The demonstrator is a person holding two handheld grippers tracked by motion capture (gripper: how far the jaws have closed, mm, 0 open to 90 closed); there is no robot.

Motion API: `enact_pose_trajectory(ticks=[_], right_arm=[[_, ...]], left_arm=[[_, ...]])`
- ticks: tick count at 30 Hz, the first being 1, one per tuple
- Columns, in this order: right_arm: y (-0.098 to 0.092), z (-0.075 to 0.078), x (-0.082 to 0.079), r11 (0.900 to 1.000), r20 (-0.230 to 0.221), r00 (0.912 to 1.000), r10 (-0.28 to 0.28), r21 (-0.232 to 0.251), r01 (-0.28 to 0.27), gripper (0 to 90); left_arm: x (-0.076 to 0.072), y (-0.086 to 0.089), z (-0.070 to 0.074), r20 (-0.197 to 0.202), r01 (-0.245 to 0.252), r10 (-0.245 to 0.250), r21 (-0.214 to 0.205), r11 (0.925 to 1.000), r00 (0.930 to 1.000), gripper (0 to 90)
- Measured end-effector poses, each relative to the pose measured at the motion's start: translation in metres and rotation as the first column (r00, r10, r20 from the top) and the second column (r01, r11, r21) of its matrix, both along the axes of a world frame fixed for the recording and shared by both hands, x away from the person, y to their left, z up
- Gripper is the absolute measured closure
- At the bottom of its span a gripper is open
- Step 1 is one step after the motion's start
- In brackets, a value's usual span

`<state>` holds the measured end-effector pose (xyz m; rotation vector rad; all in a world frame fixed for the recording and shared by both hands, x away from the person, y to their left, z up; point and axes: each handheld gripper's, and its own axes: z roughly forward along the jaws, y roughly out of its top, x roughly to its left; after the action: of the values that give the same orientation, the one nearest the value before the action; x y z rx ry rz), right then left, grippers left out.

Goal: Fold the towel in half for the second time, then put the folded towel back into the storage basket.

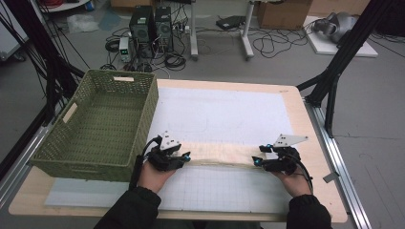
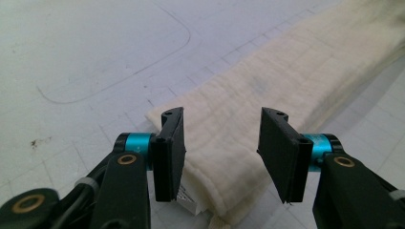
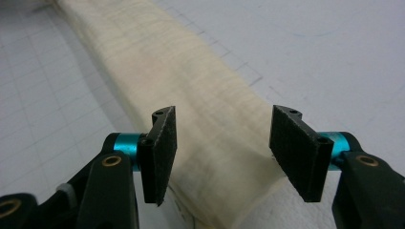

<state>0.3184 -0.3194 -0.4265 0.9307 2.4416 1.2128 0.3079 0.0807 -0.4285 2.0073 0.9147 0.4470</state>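
Lying flat right of the green basket (image 1: 98,125), the cream folded cloth (image 1: 219,155) stretches long; both tongs, left (image 1: 184,157) and right (image 1: 258,161), gape apart over its ends.

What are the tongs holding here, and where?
Nothing: both tongs, left and right, stand open over opposite ends of the folded cream cloth strip.

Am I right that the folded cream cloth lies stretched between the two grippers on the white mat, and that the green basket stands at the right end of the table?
Not quite. The green basket stands at the left end of the table, as the high view shows. The rest holds: the folded cream cloth lies stretched on the white mat between the left gripper and the right gripper.
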Motion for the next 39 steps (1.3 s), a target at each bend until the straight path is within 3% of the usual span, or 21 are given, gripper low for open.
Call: enact_pose_trajectory(ticks=[3, 6, 9, 13, 17, 21, 25, 29, 33, 39], right_arm=[[-0.004, 0.001, 0.001, 0.9982, -0.017, 0.9985, -0.053, 0.026, 0.053, 43.2], [-0.009, -0.001, 0.003, 0.9940, -0.028, 0.9938, -0.108, 0.012, 0.108, 45.2], [-0.011, -0.003, 0.004, 0.9900, -0.047, 0.9890, -0.140, 0.011, 0.141, 47.7], [-0.012, -0.009, 0.006, 0.9866, -0.100, 0.9817, -0.162, 0.001, 0.163, 48.8], [-0.013, -0.016, 0.007, 0.9874, -0.157, 0.9748, -0.158, -0.016, 0.158, 44.4], [-0.011, -0.017, 0.004, 0.9869, -0.151, 0.9753, -0.161, -0.025, 0.159, 44.6], [-0.006, -0.016, 0.001, 0.9903, -0.137, 0.9813, -0.135, -0.052, 0.129, 52.6], [-0.005, -0.016, 0.000, 0.9936, -0.138, 0.9845, -0.108, -0.048, 0.103, 61.1], [-0.004, -0.016, 0.000, 0.9980, -0.158, 0.9855, -0.062, -0.023, 0.059, 77.3], [-0.006, -0.016, 0.002, 0.9998, -0.170, 0.9853, -0.021, -0.009, 0.019, 80.8]], left_arm=[[0.001, 0.001, -0.002, -0.011, -0.024, 0.024, 0.017, 0.9996, 0.9997, 51.3], [0.001, 0.003, -0.003, -0.017, -0.053, 0.053, 0.035, 0.9980, 0.9984, 51.5], [0.003, 0.006, -0.006, -0.037, -0.092, 0.094, 0.059, 0.9940, 0.9949, 52.4], [0.006, 0.008, -0.011, -0.062, -0.103, 0.108, 0.082, 0.9913, 0.9922, 52.4], [0.007, 0.009, -0.013, -0.083, -0.115, 0.122, 0.085, 0.9897, 0.9891, 51.3], [0.007, 0.009, -0.015, -0.102, -0.124, 0.130, 0.058, 0.9905, 0.9863, 51.4], [0.007, 0.009, -0.016, -0.121, -0.114, 0.116, 0.026, 0.9932, 0.9859, 60.9], [0.006, 0.008, -0.017, -0.130, -0.094, 0.093, 0.005, 0.9956, 0.9871, 70.6], [0.004, 0.007, -0.017, -0.121, -0.085, 0.085, 0.003, 0.9964, 0.9890, 78.0], [0.002, 0.009, -0.019, -0.107, -0.107, 0.104, -0.021, 0.9940, 0.9888, 83.5]])
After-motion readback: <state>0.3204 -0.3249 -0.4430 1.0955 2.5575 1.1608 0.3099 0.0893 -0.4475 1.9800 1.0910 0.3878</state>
